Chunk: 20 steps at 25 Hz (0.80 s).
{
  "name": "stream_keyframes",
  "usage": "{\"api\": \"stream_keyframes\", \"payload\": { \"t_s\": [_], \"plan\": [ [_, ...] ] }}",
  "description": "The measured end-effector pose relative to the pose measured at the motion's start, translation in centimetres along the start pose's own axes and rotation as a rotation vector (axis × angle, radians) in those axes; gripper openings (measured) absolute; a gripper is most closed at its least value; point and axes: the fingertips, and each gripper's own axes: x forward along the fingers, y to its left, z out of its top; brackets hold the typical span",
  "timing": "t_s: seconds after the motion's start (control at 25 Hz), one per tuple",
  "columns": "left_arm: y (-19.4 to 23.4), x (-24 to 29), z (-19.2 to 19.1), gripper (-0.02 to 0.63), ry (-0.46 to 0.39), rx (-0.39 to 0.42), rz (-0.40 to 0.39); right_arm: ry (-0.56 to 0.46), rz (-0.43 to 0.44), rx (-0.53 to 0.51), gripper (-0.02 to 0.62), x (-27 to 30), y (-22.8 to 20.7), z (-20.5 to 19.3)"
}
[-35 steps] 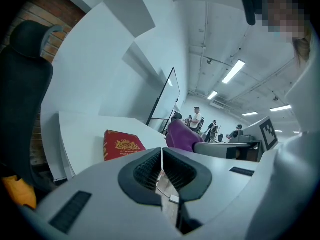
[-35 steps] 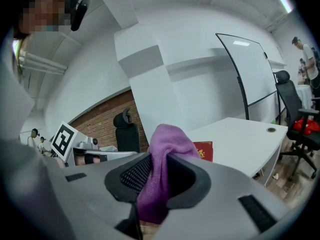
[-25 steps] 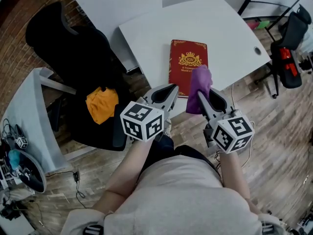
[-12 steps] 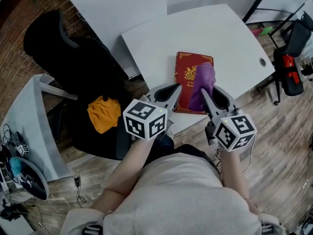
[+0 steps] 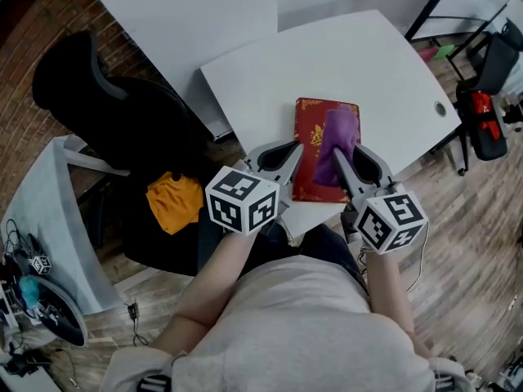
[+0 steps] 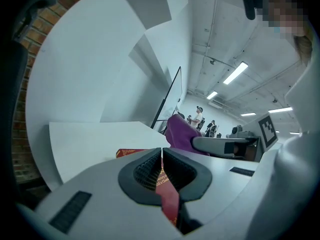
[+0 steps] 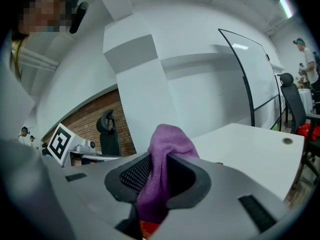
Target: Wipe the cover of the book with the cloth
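Right gripper view: my right gripper (image 7: 160,159) clamps the purple cloth (image 7: 167,136); only the head view shows it over the red book (image 5: 309,141) near the table (image 5: 351,55) edge, with my left gripper (image 5: 294,148) beside the book, jaws together, empty.

cloth (image 5: 338,141) on book (image 5: 307,141), book on table (image 5: 351,55), chair (image 5: 135,113) left of table

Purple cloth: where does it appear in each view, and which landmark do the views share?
Head view: purple cloth right of centre, over the red book.
Left gripper view: cloth centre right, beyond the tongs.
Right gripper view: cloth low centre, clamped in the tongs of the right gripper.
Shared landmark: the white table.
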Motion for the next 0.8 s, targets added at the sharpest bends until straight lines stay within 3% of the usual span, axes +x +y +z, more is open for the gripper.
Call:
{"api": "stream_keyframes", "payload": {
  "t_s": [0.8],
  "plan": [
    [0.1, 2.4, -1.2, 0.028, 0.035, -0.037, 0.044, 0.07, 0.043, 0.016, 0.106, 0.6, -2.8, -1.3]
  ]
}}
